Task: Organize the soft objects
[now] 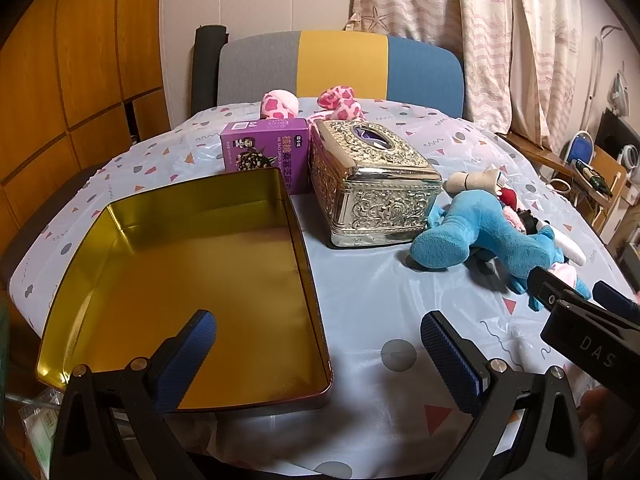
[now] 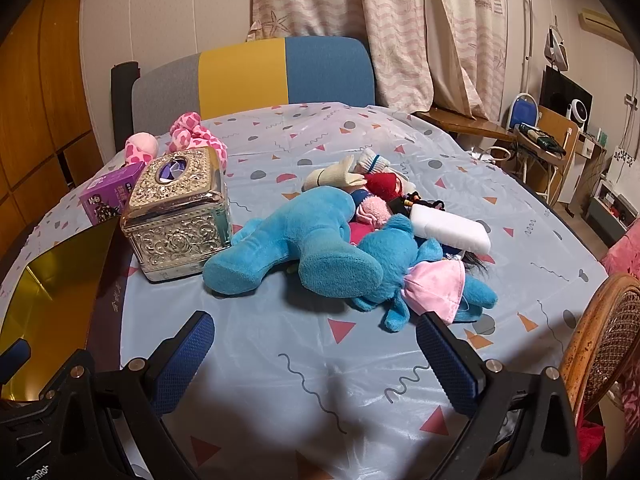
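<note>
Near the front edge of the table (image 2: 280,380), two grippers hang over the spotted cloth. Both have blue pads. The left gripper (image 1: 318,354) has its jaws spread wide and holds nothing. One pad sits over the near corner of a gold tin (image 1: 192,280), and the other sits over bare cloth. The tin is open and has nothing in it. The right gripper (image 2: 314,356) is wide open too, with nothing between its jaws. It points at the pile of soft toys and does not touch it.

A bit farther back, the big blue plush toy (image 2: 316,248) lies on its side, with a pink cloth (image 2: 434,286) on it. Small soft things lie mixed behind it: a white pad (image 2: 452,230), a red bit, a cream glove (image 2: 332,176). I cannot count them all.

One shiny silver tissue box (image 1: 372,184) stands between the tin and the toys, just beside the blue toy's leg. One purple carton (image 1: 266,150) stands behind the tin, touching the silver box.

Far back lie two pink spotted plush pieces (image 1: 280,104), near the table's far edge. One chair (image 1: 340,66) with grey, yellow and blue stripes stands behind the table, and curtains (image 2: 360,20) hang past it.
</note>
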Demonstrator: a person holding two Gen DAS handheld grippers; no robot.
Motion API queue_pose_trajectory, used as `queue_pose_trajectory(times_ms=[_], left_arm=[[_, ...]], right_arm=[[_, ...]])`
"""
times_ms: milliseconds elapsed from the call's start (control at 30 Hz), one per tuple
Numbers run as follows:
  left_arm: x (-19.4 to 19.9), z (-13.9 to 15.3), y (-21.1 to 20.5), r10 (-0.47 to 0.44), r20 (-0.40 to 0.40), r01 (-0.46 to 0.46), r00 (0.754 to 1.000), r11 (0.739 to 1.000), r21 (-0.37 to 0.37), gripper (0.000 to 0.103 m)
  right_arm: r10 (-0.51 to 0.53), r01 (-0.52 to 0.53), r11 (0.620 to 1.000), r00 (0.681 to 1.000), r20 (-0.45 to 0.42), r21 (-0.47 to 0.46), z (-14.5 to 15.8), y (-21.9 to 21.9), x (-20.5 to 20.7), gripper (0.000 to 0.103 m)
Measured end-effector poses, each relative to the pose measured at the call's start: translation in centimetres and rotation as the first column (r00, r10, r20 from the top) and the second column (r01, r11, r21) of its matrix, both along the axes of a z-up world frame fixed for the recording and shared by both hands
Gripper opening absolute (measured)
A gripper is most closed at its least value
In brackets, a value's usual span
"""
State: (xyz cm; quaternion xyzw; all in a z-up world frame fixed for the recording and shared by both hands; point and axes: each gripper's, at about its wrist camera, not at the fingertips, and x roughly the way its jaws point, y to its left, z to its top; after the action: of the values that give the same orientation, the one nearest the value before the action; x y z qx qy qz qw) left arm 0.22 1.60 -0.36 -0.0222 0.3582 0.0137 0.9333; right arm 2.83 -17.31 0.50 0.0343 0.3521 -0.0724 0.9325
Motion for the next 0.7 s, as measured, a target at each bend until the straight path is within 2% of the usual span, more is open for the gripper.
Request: queue_pose_trajectory(times_ms=[700], left_arm=[[0.15,-0.16,-0.40,-0.011,-0.013,0.011,1.000,1.000,0.007,0.103]], right_arm=[[-0.005,0.005,1.000,1.000,-0.005,0.010,-0.26,-0.34,0.05,0.103]])
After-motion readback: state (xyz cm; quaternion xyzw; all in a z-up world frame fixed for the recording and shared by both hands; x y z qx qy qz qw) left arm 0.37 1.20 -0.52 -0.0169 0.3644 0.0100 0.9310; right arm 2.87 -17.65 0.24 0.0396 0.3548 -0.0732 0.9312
